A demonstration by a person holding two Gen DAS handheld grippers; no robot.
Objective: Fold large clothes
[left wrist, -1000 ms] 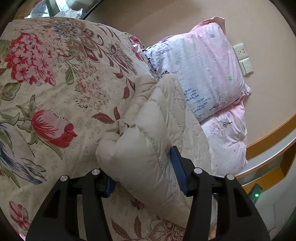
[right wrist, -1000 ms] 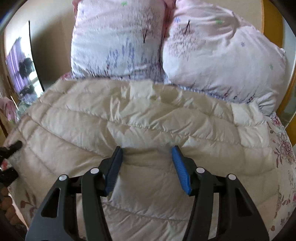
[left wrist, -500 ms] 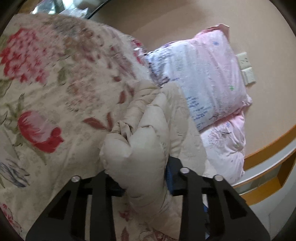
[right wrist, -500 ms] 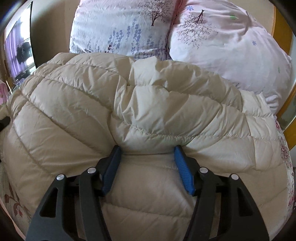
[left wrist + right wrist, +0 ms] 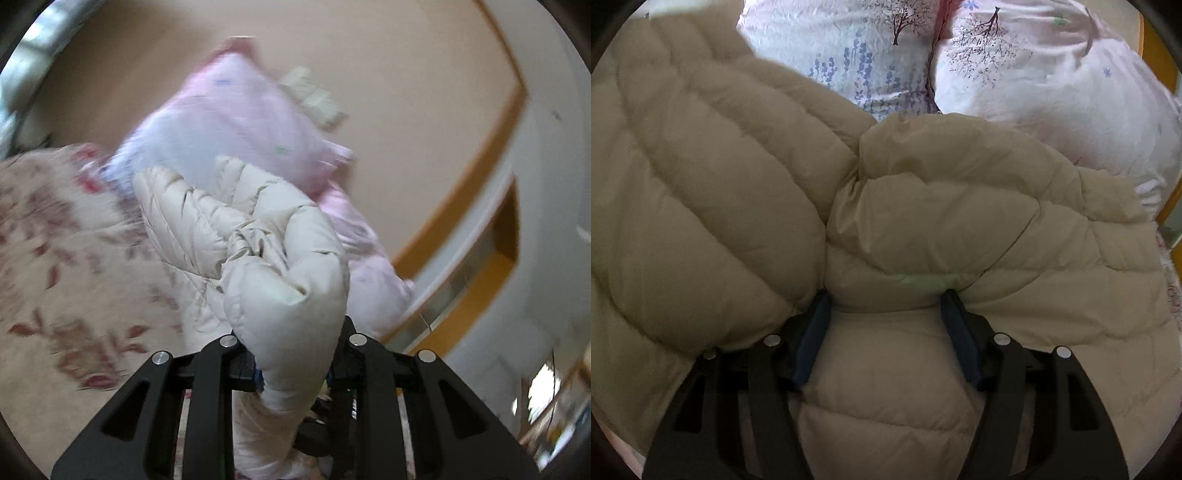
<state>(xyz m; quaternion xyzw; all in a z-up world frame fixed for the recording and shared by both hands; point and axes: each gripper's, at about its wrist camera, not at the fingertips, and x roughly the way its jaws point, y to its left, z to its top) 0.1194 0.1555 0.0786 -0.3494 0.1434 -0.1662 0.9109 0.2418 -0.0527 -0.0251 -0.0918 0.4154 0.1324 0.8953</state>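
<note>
The cream puffer jacket (image 5: 923,221) sprawls across the bed, its far edge right up against the pink pillows (image 5: 1052,74) at twelve o'clock. It looks light, soft and springy, with a slick shell that could slide out of a shallow pinch, so the best hold is likely a seam, hem or cuff, where the filling is thin. The left gripper (image 5: 291,369) has a bunched roll of the quilted fabric pinched between its jaws, which are closing further on it; the roll bulges up toward twelve o'clock and trails off at ten o'clock over the floral bedspread (image 5: 55,258). That view is blurred, so whether this is a sleeve end or a corner of the hem is hard to call. The right gripper (image 5: 886,306) points down onto the body of the jacket with a fat quilted ridge between its blue pads (image 5: 812,332); its jaws are opening, the pads at the flanks of the ridge and seemingly not squeezing it.
</note>
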